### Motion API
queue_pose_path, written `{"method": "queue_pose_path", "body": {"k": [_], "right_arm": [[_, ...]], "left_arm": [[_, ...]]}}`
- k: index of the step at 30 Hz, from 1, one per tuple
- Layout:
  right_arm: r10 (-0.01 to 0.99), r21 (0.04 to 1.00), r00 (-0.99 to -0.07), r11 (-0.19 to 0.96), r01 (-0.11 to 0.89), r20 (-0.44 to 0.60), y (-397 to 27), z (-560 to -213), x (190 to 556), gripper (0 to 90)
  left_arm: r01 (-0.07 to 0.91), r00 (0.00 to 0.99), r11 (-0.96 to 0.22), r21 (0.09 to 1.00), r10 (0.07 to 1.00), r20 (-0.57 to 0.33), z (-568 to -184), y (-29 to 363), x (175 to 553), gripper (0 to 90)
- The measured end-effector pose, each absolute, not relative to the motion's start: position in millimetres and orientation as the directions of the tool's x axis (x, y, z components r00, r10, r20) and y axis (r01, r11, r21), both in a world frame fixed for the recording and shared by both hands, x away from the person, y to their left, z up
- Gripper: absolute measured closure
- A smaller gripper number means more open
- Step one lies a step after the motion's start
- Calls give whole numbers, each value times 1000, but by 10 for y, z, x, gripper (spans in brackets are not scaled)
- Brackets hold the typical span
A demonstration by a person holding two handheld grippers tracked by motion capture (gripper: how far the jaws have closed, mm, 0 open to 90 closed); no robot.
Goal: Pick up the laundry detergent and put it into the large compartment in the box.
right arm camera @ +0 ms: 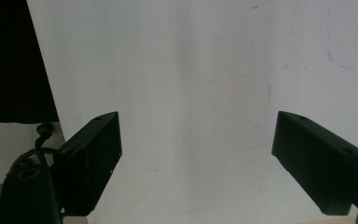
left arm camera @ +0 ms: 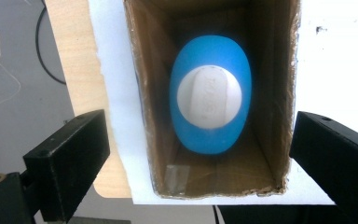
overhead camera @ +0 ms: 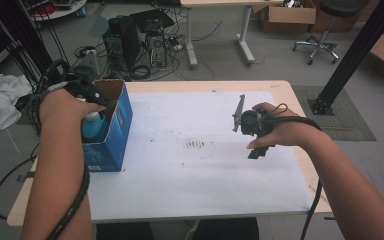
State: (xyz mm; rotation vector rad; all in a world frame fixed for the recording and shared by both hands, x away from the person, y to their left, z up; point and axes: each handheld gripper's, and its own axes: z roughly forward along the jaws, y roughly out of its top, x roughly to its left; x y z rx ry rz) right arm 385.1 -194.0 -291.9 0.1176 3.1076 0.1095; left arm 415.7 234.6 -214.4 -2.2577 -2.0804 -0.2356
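A blue bottle [left arm camera: 210, 95] with a round white cap [left arm camera: 209, 97] stands inside the open blue box [overhead camera: 111, 131] at the left side of the table [overhead camera: 285, 90]. The left gripper [left arm camera: 200, 163] hangs over the box, jaws wide apart. The right gripper [right arm camera: 198, 161] is over the white sheet [overhead camera: 190, 150], jaws wide apart too, holding nothing.

Light wooden table [overhead camera: 290, 90] covered by a stained white sheet [overhead camera: 195, 160], with an open blue carton [overhead camera: 111, 131] standing at its left edge.
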Motion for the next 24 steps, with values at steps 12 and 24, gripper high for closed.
{"method": "queue_pose_path", "body": {"k": [12,24], "right_arm": [[77,66,-997,995,75,-25,-1913,-2917,3851,159],[81,62,-996,995,80,-21,-1910,-2914,3865,159]], "left_arm": [[983,136,-153,101,979,154,-2039,2262,4134,1],[902,386,-404,150,912,136,-1840,1896,4100,1]]}}
